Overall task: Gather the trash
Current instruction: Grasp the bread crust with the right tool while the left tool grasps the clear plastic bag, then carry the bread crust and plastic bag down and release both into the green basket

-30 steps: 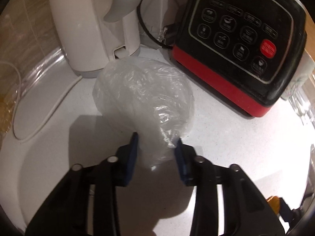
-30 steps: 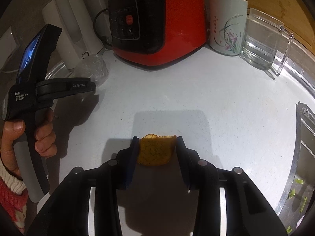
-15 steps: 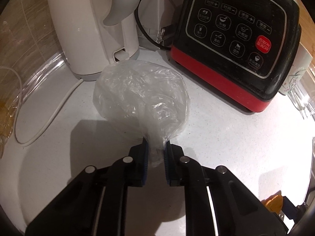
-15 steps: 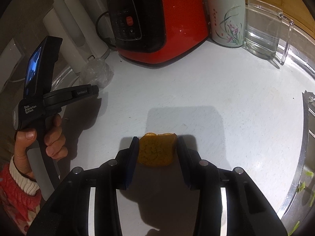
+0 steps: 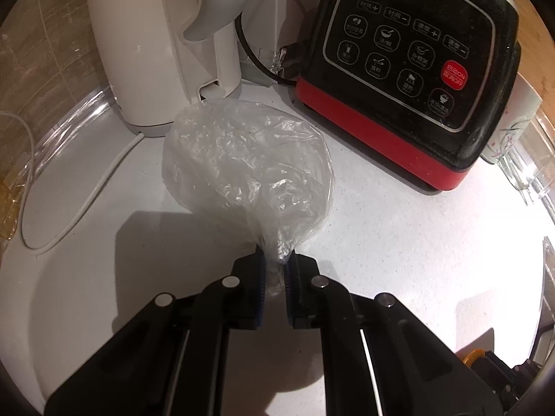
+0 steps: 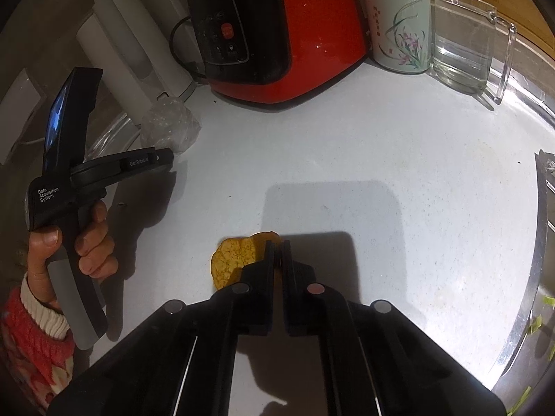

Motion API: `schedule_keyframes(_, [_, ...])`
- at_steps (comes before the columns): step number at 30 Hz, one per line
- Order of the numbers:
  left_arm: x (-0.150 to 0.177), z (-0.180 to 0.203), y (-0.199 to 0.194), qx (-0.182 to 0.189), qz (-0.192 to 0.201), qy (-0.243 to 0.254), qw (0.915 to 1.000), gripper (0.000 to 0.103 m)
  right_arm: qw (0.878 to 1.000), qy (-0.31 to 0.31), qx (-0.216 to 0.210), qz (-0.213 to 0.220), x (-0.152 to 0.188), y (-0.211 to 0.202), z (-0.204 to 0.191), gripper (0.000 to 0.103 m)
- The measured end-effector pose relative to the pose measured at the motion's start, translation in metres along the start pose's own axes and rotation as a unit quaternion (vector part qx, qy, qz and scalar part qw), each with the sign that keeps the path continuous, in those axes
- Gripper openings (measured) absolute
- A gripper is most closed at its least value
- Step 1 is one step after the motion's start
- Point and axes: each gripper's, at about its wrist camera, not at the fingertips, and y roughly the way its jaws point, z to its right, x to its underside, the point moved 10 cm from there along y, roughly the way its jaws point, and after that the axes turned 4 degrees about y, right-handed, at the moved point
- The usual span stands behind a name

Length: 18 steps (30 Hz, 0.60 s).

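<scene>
Since 0.5 s ago, we note the right hand-held gripper (image 6: 277, 248) clamps the orange peel (image 6: 234, 260), lower centre; the left hand-held gripper (image 5: 275, 260) pinches the plastic bag (image 5: 248, 163), mid-frame on the table (image 5: 416, 235). Both await disposal.

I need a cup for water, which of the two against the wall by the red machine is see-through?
The glass mug with the handle, rightmost of the two. The cup beside the red machine is opaque white with painted flowers.

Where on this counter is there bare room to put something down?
The white counter is bare between the red appliance, glass jug and steel sink rim. It is crowded at the back left, around the kettle and plastic bag.
</scene>
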Motion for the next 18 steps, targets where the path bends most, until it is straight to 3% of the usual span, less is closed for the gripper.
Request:
schedule_keyframes(8, [0.012,-0.002,-0.023,0.044,0.017,0.002,0.9989,0.006,0.999,-0.023,0.013,0.027,-0.006,-0.020,-0.011,0.004])
schedule_keyframes(18, [0.044,-0.005,-0.097,0.069,0.055,0.034,0.9955,0.006,0.998,-0.039,0.006,0.052,0.015,-0.070,-0.018,0.004])
